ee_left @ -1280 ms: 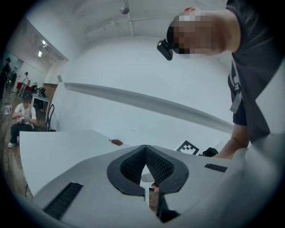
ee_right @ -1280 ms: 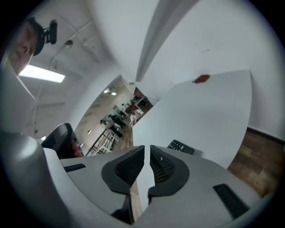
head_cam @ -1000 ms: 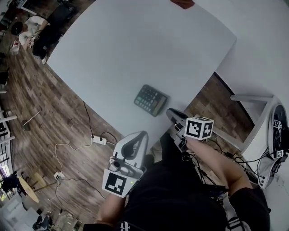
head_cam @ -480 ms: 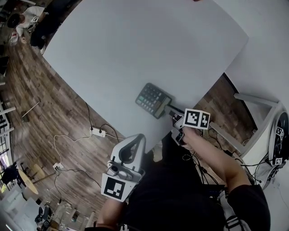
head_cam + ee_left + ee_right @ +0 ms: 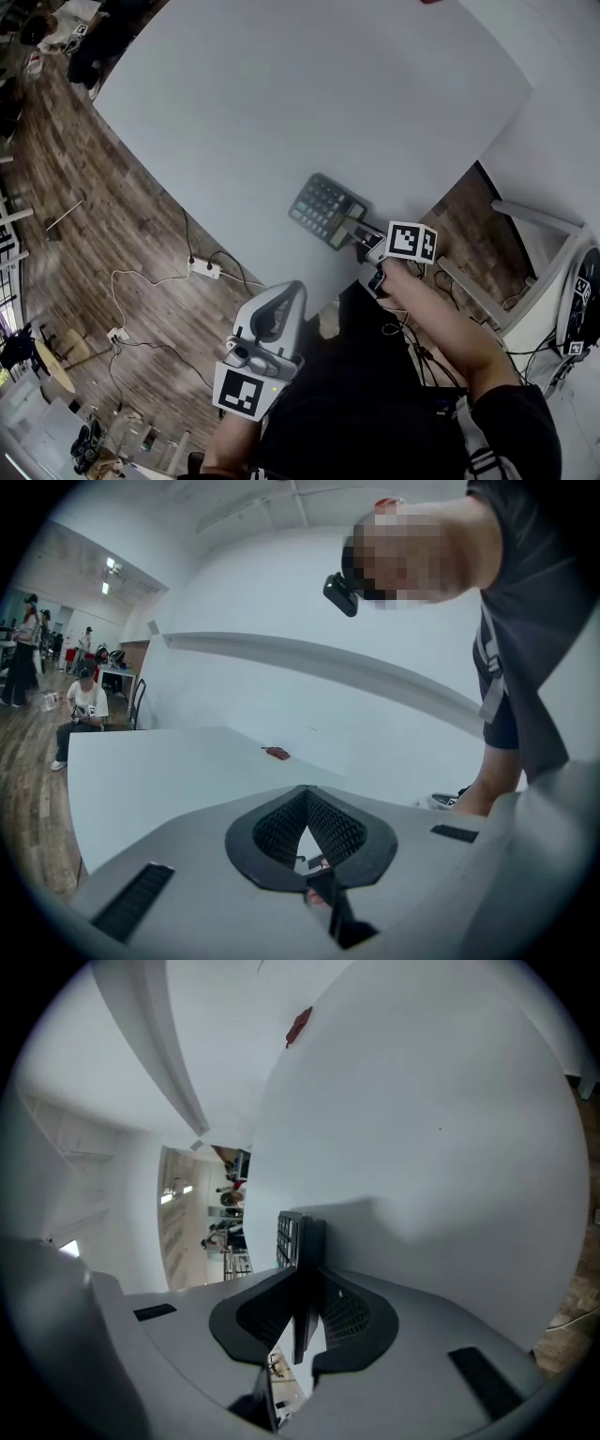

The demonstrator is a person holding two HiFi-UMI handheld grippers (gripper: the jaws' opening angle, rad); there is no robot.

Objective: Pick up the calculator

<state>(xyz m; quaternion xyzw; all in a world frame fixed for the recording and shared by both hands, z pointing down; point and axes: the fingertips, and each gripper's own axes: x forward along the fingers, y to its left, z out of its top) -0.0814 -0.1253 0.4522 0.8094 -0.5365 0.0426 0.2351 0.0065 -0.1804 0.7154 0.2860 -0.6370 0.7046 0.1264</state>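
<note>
Dark calculator (image 5: 323,208) pinched in right claw (image 5: 356,231); left claw (image 5: 289,293) closed, empty.

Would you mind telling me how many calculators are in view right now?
1. The calculator is by the near edge of the white table, and the right gripper has its jaws closed on the calculator's edge. Nothing in view looks able to hide another.

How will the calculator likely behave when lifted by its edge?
The calculator looks like a stiff, thin slab, so probably no sag. Gripped only at one edge by the right gripper, it may pivot or slip.
</note>
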